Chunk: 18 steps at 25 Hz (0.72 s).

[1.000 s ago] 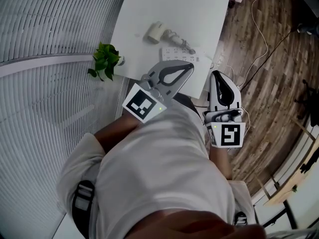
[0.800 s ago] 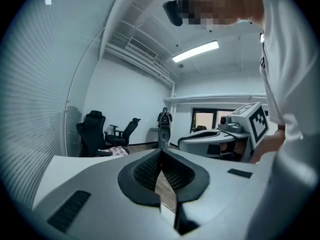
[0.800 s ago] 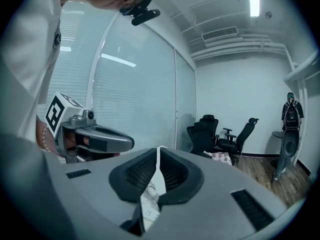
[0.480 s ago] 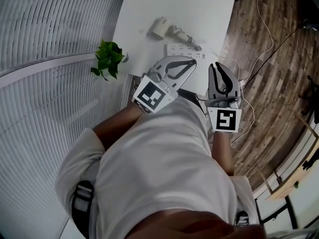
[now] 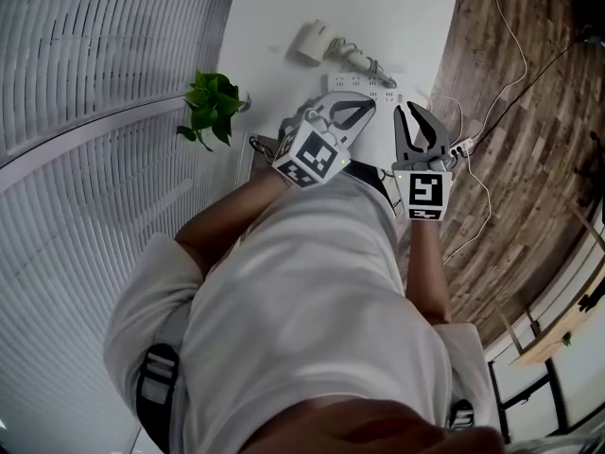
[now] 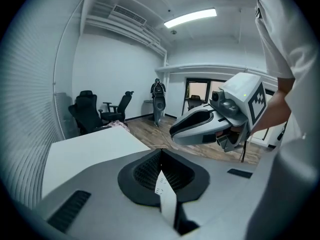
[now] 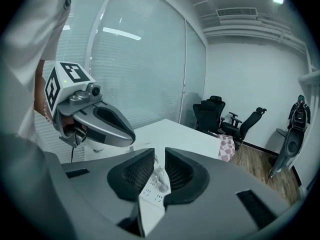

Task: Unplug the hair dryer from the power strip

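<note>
Markers (image 5: 321,152), black on white, cover cube (image 5: 308,162) on left tool (image 5: 365,106).

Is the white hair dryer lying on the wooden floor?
No, the white hair dryer lies on the white rectangular table, just beyond the white plastic power strip.

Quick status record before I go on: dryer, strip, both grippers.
dryer: lying on table, beyond strip
strip: near table's near edge, ahead of both grippers
plugged in: cannot tell, too small
left gripper: jaws together, empty
right gripper: jaws slightly apart, opening, nothing between them
</note>
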Each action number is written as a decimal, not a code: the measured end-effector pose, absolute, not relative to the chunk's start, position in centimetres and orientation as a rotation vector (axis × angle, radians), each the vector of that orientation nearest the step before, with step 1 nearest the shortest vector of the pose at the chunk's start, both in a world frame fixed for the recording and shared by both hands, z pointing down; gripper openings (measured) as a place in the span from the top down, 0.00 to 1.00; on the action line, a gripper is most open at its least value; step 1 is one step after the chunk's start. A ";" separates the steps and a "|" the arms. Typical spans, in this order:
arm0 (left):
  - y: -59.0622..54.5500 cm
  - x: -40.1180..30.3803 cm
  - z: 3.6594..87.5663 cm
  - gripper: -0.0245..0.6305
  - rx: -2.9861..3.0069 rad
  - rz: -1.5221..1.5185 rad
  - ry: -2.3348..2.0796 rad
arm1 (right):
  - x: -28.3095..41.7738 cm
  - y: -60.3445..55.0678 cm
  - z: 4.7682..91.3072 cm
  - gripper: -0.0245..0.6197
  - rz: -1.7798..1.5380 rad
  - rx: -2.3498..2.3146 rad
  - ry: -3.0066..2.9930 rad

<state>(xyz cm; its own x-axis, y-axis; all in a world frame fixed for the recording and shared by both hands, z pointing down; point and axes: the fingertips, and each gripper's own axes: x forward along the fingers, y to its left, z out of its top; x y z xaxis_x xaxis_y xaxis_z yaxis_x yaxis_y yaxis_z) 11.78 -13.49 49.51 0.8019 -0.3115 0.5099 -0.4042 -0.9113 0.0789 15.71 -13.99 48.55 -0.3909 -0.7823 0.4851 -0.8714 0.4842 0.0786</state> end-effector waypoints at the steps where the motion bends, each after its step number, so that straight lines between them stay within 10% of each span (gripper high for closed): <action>1: -13.6 11.8 50.5 0.92 2.816 0.784 -0.557 | 15.7 -14.1 49.5 0.87 0.267 1.360 -2.262; 18: -14.2 12.7 66.2 0.92 2.746 1.219 -0.422 | 15.7 -16.7 64.1 0.72 0.397 1.167 -2.068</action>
<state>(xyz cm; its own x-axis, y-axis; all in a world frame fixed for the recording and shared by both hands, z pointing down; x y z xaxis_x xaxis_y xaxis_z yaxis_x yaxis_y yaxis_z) 12.72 -14.24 66.23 0.6395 -0.2080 0.7401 -0.2944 -0.9556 -0.0141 15.72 -16.74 64.13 -0.3333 -0.6148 0.7147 -0.8358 0.5435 0.0777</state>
